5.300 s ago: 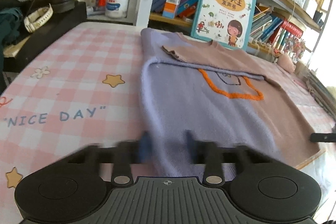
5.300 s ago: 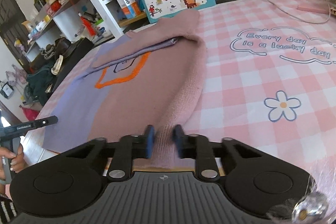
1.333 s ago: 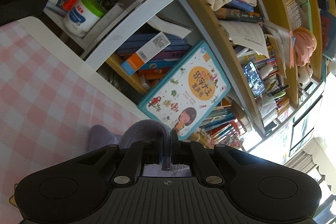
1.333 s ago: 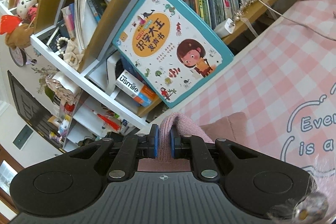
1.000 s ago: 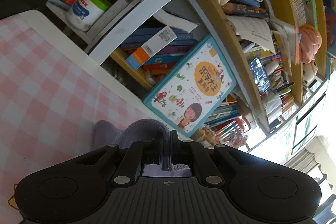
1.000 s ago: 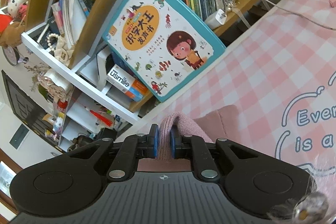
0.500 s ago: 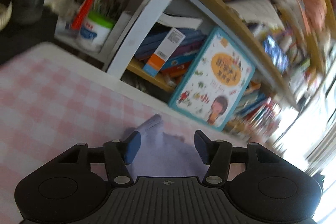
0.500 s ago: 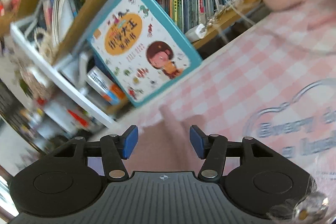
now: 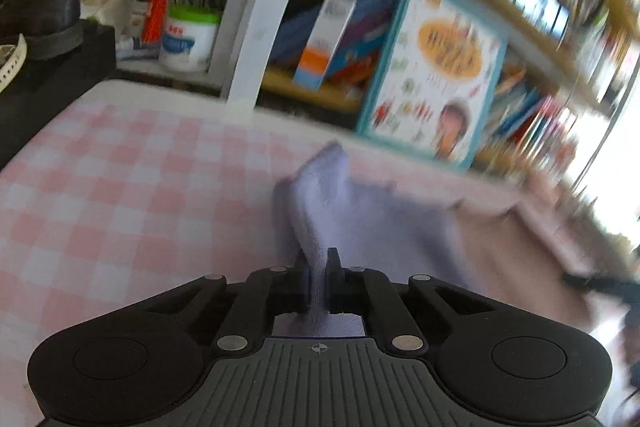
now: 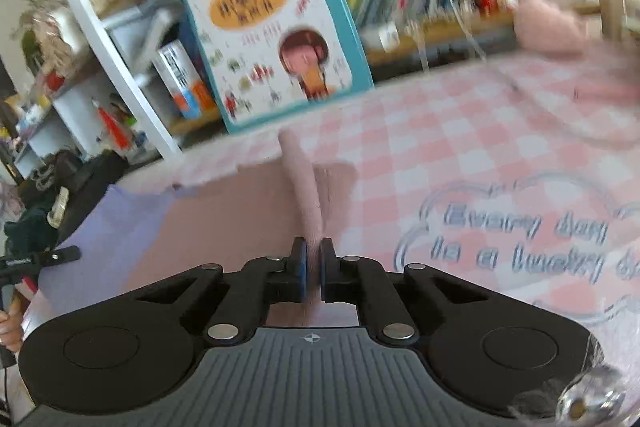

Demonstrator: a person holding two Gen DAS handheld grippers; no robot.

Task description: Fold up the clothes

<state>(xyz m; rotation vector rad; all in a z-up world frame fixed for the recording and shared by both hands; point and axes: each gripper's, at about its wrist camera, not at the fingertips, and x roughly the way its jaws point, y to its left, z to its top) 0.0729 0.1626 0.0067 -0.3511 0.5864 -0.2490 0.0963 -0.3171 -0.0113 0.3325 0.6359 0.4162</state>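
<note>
A lilac and dusty-pink sweater (image 9: 384,227) lies folded on the pink checked tablecloth (image 9: 120,195). My left gripper (image 9: 319,267) is shut on the sweater's lilac edge, which rises as a ridge between the jaws. In the right wrist view my right gripper (image 10: 313,259) is shut on the sweater's pink edge (image 10: 308,203), also pulled up in a ridge. The rest of the sweater (image 10: 216,227) lies flat to the left. Both views are blurred by motion.
A teal children's book (image 9: 432,83) leans on the bookshelf behind the table, also in the right wrist view (image 10: 268,23). A white tub (image 9: 188,39) and a brown shoe (image 9: 40,15) stand at the left. The other gripper's tip (image 10: 40,259) shows at the left.
Half a second ago both grippers were open over the folded sweater. Now both are shut on its far edge, and the cameras have tipped down toward the table.
</note>
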